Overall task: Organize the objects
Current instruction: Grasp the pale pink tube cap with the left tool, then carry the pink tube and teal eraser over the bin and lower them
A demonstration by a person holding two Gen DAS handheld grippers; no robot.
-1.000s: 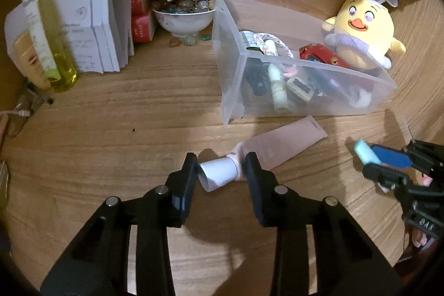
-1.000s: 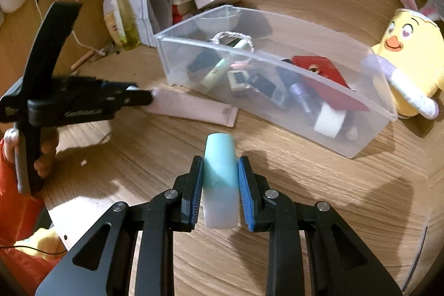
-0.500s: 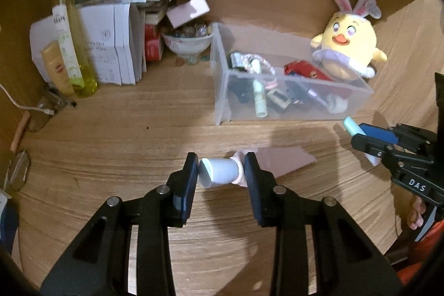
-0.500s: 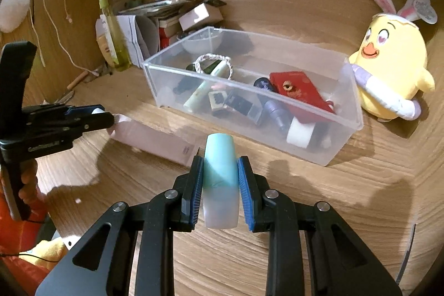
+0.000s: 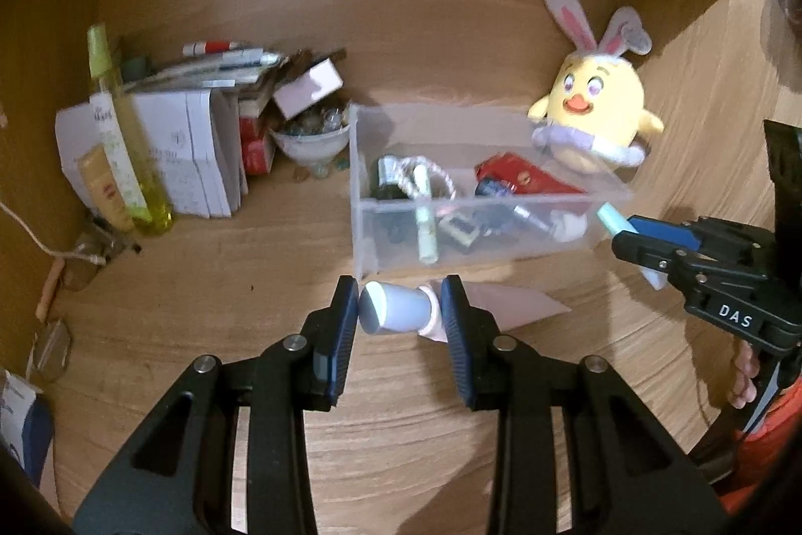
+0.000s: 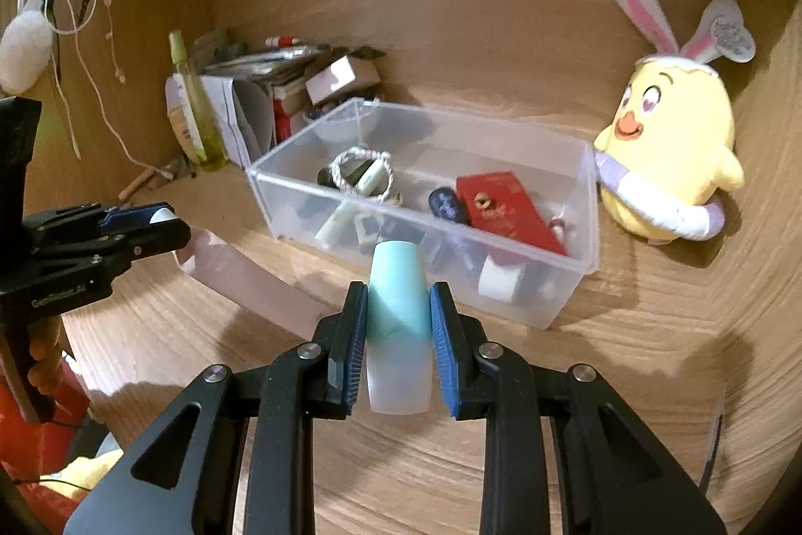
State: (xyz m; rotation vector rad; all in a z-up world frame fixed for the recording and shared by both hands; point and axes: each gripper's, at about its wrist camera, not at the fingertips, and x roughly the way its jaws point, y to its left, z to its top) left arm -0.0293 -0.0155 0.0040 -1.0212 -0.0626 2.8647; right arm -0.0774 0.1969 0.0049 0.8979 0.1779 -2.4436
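Tongs, left (image 5: 401,309): I clamp the pink tube (image 5: 501,302) by its cap, body lying crosswise to my right.
Tongs, right (image 6: 398,309): mine, clamped on a teal stick (image 6: 398,284), its length pointing ahead.
Bin (image 6: 581,269): just beyond both tongs; right is nearer.

Our left tongs (image 5: 401,317) and right tongs (image 6: 398,319) share one build: black angular arms, silver screws at the joints, blue ribbed pads. White lettering marks each body. We wear an orange-red sleeve (image 5: 767,450).
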